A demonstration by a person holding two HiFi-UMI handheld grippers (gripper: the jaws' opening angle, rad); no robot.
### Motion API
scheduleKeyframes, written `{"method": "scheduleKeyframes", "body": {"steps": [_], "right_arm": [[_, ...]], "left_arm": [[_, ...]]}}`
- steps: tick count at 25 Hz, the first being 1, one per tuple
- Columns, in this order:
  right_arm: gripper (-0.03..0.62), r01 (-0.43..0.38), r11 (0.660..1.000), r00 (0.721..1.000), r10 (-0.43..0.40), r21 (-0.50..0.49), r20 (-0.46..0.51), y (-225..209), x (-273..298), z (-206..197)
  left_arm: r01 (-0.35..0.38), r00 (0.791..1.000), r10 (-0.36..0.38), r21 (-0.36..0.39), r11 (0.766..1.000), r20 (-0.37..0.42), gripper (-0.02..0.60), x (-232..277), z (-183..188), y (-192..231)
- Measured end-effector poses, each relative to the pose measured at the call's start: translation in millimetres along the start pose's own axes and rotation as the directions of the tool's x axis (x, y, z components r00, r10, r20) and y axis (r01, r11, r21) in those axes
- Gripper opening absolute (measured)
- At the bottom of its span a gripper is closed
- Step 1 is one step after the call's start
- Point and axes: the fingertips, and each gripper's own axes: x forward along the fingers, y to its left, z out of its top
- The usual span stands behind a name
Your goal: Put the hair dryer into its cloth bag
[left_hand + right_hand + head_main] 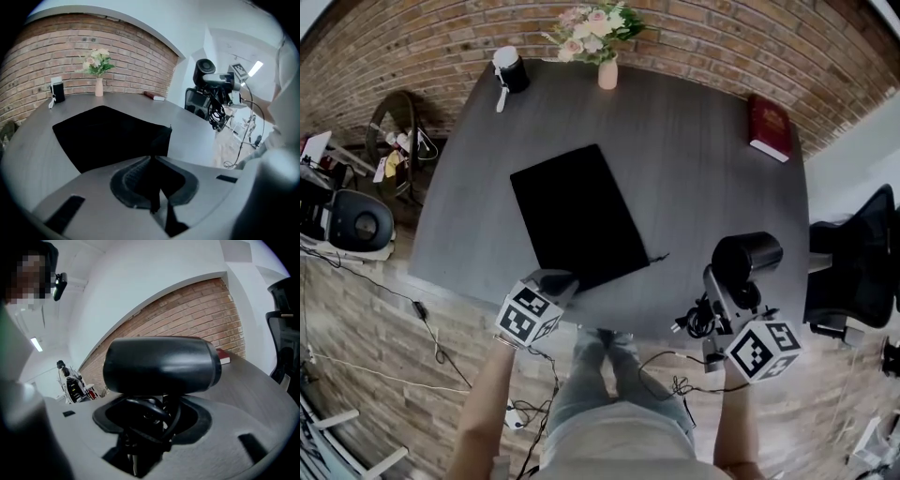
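I am pinching the near edge of the cloth bag (pixel 577 216) in the closed fingers of the left gripper (pixel 558 281). The fingers of the right gripper (pixel 719 289) are clamping the hair dryer (pixel 747 255) by its handle. Lifting only the top layer should be opening the mouth. The bag is lying flat on the grey worktop (pixel 703 169), and a flower vase (pixel 607 70) is standing by the brick wall (pixel 712 42).

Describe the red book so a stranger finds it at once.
Start at the dark grey table in front of the brick wall. Go to its far right corner, well right of the vase of flowers. The book lies flat there, alone, the only dark red thing on the table.
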Motion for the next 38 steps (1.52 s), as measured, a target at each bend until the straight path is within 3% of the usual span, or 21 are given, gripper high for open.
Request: {"method": "scheduleKeyframes", "body": {"steps": [5,11,16,20,30,38], "right_arm": [[0.247,-0.099,0.994,0.992,0.095,-0.046,-0.08,11.6,4.5,-5.0],[0.247,-0.183,0.978,0.974,0.167,-0.095,-0.156,29.7,14.9,-13.3],[0.247,-0.305,0.935,0.925,0.245,-0.182,-0.292,52.7,22.5,-37.7],[0.247,-0.378,0.892,0.879,0.261,-0.249,-0.4,63.5,30.2,-58.0],[0.247,-0.6,0.727,0.702,0.277,-0.334,-0.656,100.8,41.3,-118.6],[0.247,-0.78,0.558,0.49,0.263,-0.284,-0.831,130.6,33.9,-175.2]], "left_arm": [[-0.098,0.992,0.105,-0.094,0.991,0.072,0.02,-10.8,11.4,7.1],[-0.167,0.973,0.186,-0.14,0.976,0.135,0.02,-25.7,24.1,15.5],[-0.162,0.97,0.185,-0.148,0.976,0.157,0.02,-30.7,31.8,12.5],[-0.149,0.974,0.168,-0.127,0.981,0.15,0.02,-32.0,36.4,8.3],[-0.142,0.972,0.164,-0.136,0.98,0.166,0.02,-35.5,37.9,10.9],[-0.122,0.965,0.155,-0.159,0.98,0.214,0.02,-37.7,46.5,12.5]]}}
